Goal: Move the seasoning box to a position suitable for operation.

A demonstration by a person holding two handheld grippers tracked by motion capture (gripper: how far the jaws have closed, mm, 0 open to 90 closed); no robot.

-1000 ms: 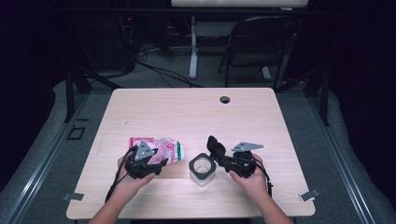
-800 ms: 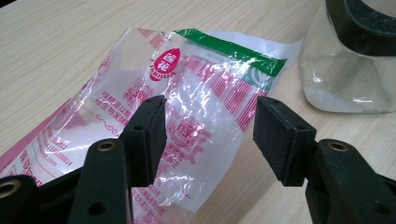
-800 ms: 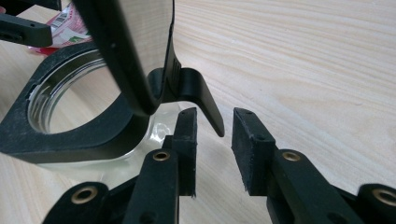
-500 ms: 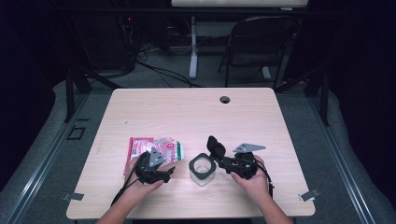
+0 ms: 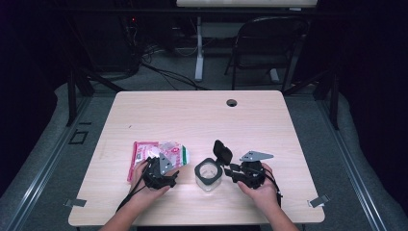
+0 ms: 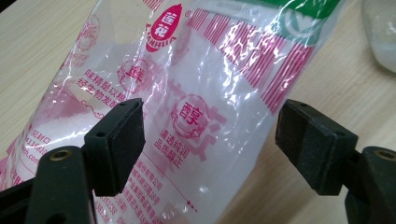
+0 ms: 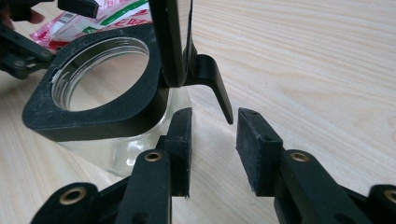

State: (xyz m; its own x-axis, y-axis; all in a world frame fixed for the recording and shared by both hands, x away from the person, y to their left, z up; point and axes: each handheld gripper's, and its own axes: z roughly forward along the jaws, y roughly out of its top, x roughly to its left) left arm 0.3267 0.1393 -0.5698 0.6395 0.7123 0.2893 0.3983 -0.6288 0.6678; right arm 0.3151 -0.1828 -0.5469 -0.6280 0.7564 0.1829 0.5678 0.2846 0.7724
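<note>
Slippery pink-and-clear plastic seasoning bag (image 6: pixel 196 107) sits between my left gripper's (image 6: pixel 210 140) spread jaws, untouched, and could slide away, while my right gripper (image 7: pixel 212 140), parted and empty, might nudge the black-rimmed glass jar (image 7: pixel 100 88).

Left gripper (image 5: pixel 161 174) drew back toward the table's near edge, jaws opened wide, seasoning packet (image 5: pixel 159 155) uncovered; right gripper (image 5: pixel 235 172) jaws opening beside jar (image 5: pixel 208 174).

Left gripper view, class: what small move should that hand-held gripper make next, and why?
Probably close on the bag. The left hand-held gripper has its jaws wide open with the bag lying between them, unpressed, and the jar beside it stands with its lid flipped up, ready for filling.
</note>
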